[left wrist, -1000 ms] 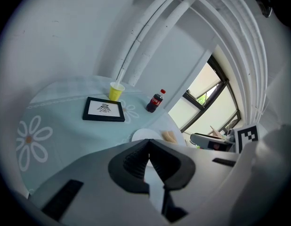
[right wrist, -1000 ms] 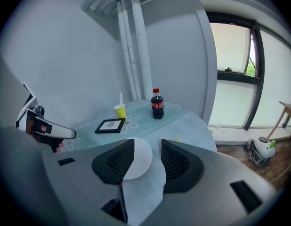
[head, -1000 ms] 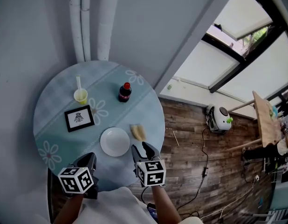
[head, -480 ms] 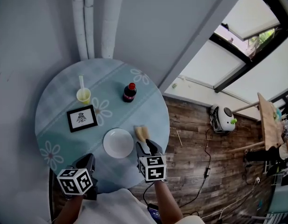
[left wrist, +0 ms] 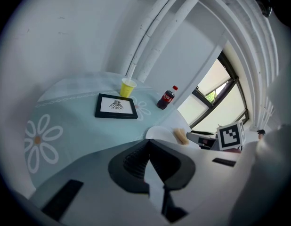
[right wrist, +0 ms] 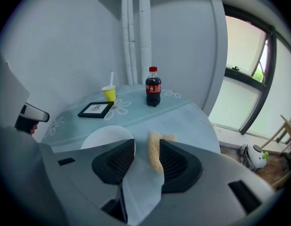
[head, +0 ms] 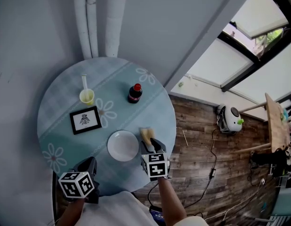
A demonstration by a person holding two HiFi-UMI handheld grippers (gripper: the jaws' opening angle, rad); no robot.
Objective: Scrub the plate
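Round table [head: 58, 119] below, right tongs [head: 151, 146] tilt down toward sponge [head: 146, 135].

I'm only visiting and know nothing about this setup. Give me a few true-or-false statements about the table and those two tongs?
1. The white plate is empty. True.
2. The right tongs are clamped on the sponge. False: they stand open, with the sponge lying unpinched in the gap.
3. The left tongs are shut with nothing in them. True.
4. The cola bottle lies on its side. False: it stands upright.
5. The yellow cup holds a straw. True.
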